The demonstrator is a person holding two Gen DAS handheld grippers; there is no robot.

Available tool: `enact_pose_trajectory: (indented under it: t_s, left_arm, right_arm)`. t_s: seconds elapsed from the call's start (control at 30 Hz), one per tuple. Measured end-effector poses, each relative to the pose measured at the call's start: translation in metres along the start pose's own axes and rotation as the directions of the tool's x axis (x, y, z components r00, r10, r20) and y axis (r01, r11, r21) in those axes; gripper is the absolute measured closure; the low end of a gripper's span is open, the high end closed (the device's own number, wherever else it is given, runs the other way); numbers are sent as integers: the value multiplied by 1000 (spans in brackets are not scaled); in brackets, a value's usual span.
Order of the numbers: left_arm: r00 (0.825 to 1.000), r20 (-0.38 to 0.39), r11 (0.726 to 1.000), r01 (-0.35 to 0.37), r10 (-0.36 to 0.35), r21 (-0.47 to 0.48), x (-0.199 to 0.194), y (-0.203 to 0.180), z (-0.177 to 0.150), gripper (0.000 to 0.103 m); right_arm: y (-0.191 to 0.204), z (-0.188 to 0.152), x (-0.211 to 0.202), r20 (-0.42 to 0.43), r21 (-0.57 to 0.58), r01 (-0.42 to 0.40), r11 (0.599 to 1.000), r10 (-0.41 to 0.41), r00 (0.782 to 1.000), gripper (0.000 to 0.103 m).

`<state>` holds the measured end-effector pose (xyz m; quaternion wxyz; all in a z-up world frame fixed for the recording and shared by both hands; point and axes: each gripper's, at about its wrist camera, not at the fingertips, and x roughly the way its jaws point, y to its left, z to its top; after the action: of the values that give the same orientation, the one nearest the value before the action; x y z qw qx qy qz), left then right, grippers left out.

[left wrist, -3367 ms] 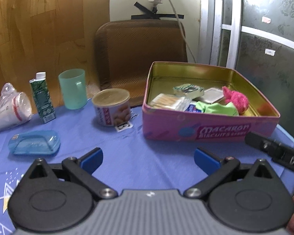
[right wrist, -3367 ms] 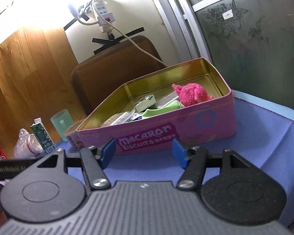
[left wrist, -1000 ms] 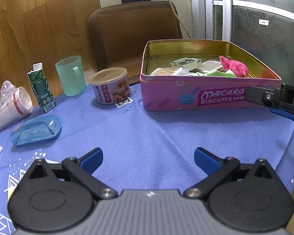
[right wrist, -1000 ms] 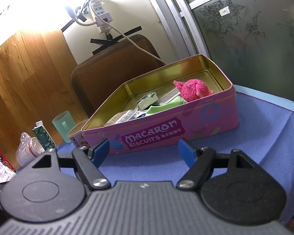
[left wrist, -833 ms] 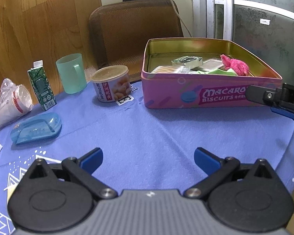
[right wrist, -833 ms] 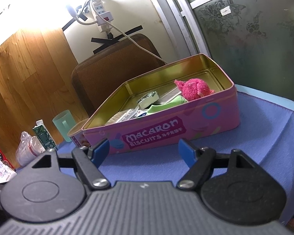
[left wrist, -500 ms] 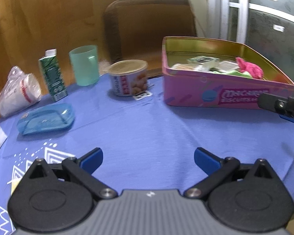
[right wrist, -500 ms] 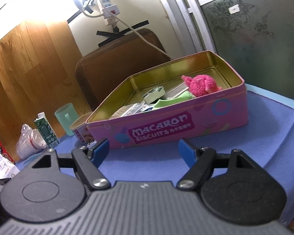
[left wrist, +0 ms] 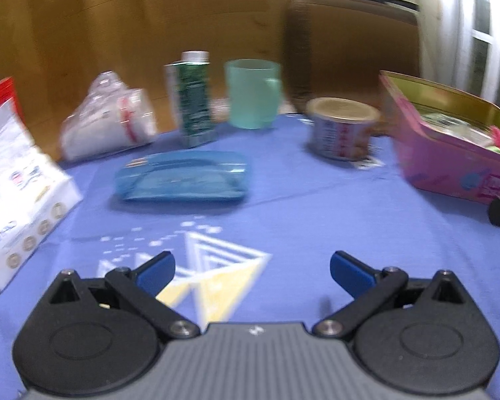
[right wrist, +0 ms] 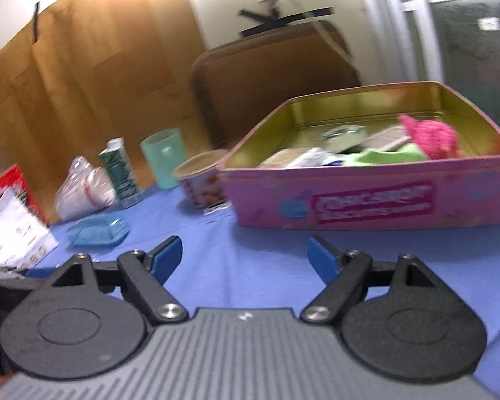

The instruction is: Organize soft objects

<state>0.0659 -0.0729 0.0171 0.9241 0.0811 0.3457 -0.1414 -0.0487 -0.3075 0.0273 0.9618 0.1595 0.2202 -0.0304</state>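
A pink biscuit tin stands open on the blue tablecloth and holds a pink fluffy cloth, a green cloth and some packets. The tin shows at the right edge of the left wrist view. My left gripper is open and empty above the cloth, facing the left side of the table. My right gripper is open and empty, a short way in front of the tin. Both views are blurred.
A blue plastic case, a green carton, a teal cup, a round can, a clear bag and a white packet stand on the table. A brown chair is behind it.
Both grippers have swung to the left. The tin has slid toward the right of both views, and the carton, cup, bag and white packet have come into view. Both stay open.
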Motion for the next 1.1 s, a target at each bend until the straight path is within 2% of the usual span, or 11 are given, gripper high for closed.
enact_pose_trajectory:
  t_s: [0.13,0.23,0.3,0.4,0.6,0.67,0.77,0.9,0.97,1.0,1.1]
  left_arm:
    - [997,8,991,-73,74,-116,4,53,-3,0]
    - [980,14,963,-195,201,-188,9,89,-9,0]
    - [970,7,941,-233,242,-245,14,106,-14,0]
    - [981,32,922,-168,191,-349,11,125,-16,0]
    - [980,44,910,-164,195,-380,9,127,-17,0]
    - [982,45,909,-153,185,-388,8,128,-18,0]
    - [983,48,908,-144,176,-393,7,128,-19,0]
    - [986,64,917,-116,151,-382,8,127,-18,0]
    - [987,69,921,-107,143,-375,8,126,-17,0]
    - [988,73,922,-99,136,-374,8,126,-17,0]
    - [989,85,921,-82,123,-380,7,128,-17,0]
  right_arm:
    - [26,1,20,-76,-98,-95,991,88,993,14]
    - [54,3,44,-149,-176,-194,965,169,974,12]
    - [74,5,63,-196,-233,-263,936,220,956,12]
    - [110,8,97,-235,-364,-337,868,265,935,11]
    - [167,16,167,-308,-521,-395,757,265,914,11]
    - [178,15,180,-343,-553,-428,715,273,899,11]
    - [190,8,193,-366,-606,-436,665,253,895,11]
    - [188,11,200,-397,-579,-468,668,270,877,15]
    - [183,14,197,-435,-520,-514,682,306,847,39]
    - [181,14,194,-443,-507,-523,685,314,840,41]
    - [170,7,173,-429,-519,-512,684,309,849,45]
